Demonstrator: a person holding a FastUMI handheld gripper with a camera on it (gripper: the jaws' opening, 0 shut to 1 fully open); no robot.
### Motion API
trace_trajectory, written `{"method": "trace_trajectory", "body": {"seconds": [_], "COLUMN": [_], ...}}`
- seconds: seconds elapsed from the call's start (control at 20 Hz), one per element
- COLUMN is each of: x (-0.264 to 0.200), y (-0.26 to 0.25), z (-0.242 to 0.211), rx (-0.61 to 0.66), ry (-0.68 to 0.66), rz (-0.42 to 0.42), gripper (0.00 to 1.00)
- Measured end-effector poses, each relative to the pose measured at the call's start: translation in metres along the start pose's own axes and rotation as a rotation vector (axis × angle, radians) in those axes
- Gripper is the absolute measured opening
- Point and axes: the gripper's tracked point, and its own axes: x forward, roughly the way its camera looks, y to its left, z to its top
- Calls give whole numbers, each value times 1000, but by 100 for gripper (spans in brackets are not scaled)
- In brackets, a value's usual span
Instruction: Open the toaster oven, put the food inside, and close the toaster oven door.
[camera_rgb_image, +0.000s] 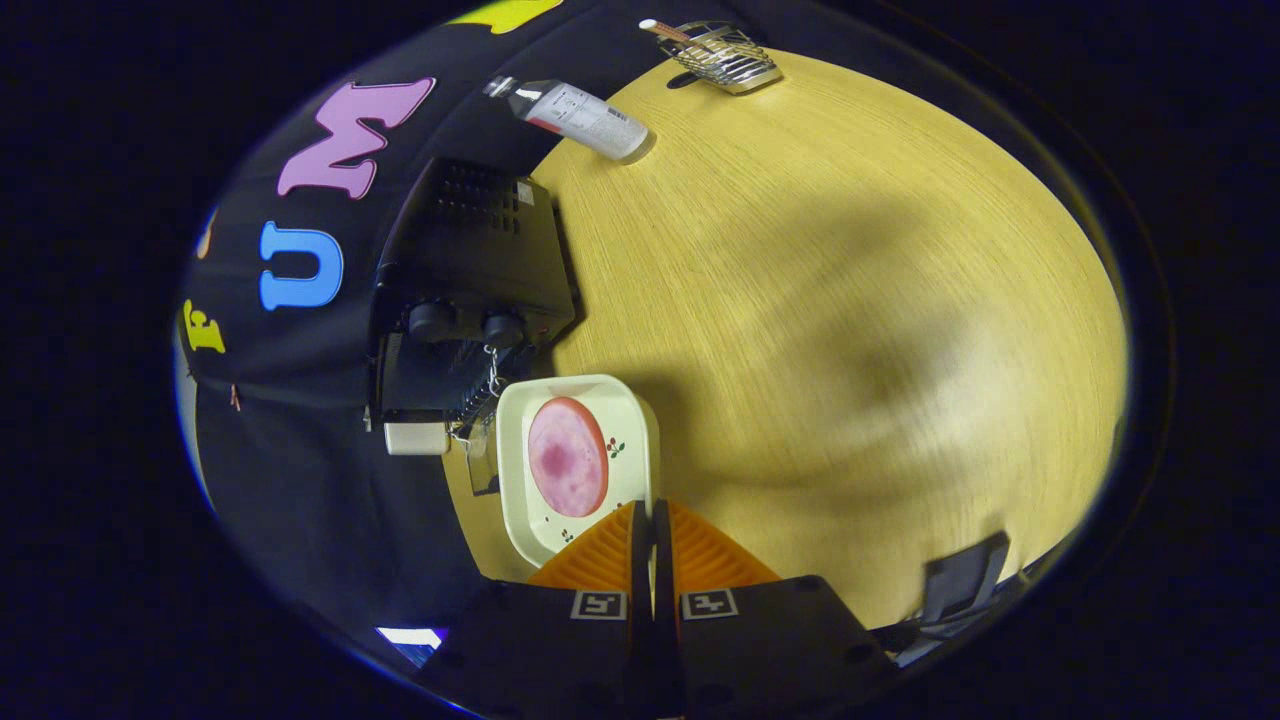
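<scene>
Two fingers of the gripper (650, 525) press together on the near rim of the white plate (635, 420), low in the frame's centre; a pink ham slice (567, 456) lies on it; just beyond, left of centre, the black toaster oven (470, 270) seems to have its door (430, 385) down; farther back on the wooden table (850, 300) lie a bottle (580, 118) and wire rack (722, 55), well apart.

Your tongs (651, 520) have two flat fingers with little ridges running along them, like a comb. The fingers are pressed together. Behind them sit two dark blocks, and each block has a small square sticker with a black-and-white pattern.
</scene>
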Motion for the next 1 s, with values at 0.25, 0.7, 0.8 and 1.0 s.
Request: {"method": "trace_trajectory", "body": {"seconds": [0.25, 0.7, 0.8, 1.0], "x": [22, 71, 84, 114], "y": [42, 142, 159, 178], "z": [-41, -60, -61, -47], "rx": [136, 290, 325, 411], "ry": [-37, -155, -175, -266], "rz": [26, 88, 90, 62], "gripper": [6, 5, 5, 5]}}
